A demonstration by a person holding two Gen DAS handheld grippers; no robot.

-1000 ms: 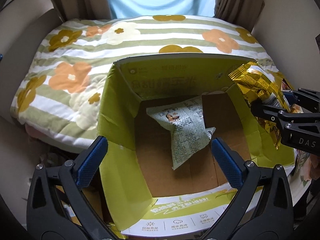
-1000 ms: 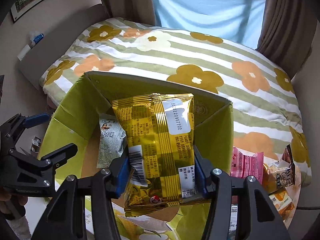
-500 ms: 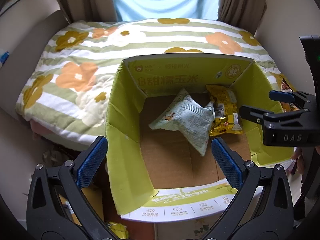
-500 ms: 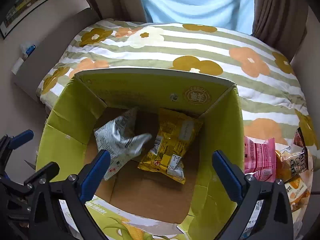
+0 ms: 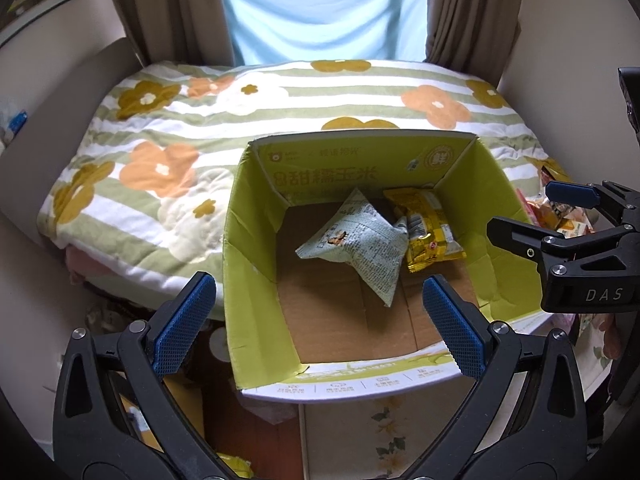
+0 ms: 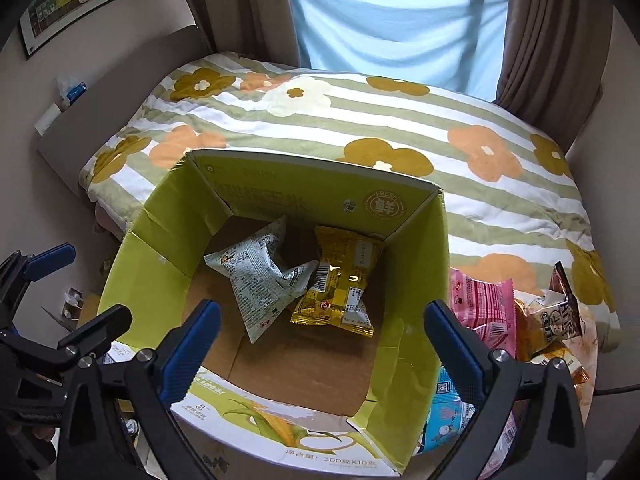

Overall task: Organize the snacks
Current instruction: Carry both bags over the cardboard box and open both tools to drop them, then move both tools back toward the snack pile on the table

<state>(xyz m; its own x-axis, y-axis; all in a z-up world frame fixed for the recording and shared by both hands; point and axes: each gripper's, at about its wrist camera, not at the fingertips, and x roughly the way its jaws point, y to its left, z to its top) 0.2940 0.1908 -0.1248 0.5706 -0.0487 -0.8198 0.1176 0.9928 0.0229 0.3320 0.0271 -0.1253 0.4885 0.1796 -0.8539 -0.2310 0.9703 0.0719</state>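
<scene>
Released a second earlier, the crinkly yellow foil snack packet point(image 6: 340, 288) lay in the green-lined cardboard box point(image 6: 160, 276) beside a pale printed pouch point(image 6: 256, 280). Both the right gripper point(image 6: 322, 330) and left gripper point(image 5: 316, 320) were spread and empty. Several packets, including a pink wrapper point(image 6: 482, 304), remained outside.

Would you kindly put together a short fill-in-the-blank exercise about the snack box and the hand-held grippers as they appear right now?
1. The open box holds ____ snack packets.
2. Beside the pale green packet lies a ____ packet.
3. The right hand-held gripper is open and holds ____.
4. The pink packet lies ____ the box.

Missing words: two; yellow; nothing; outside
</scene>
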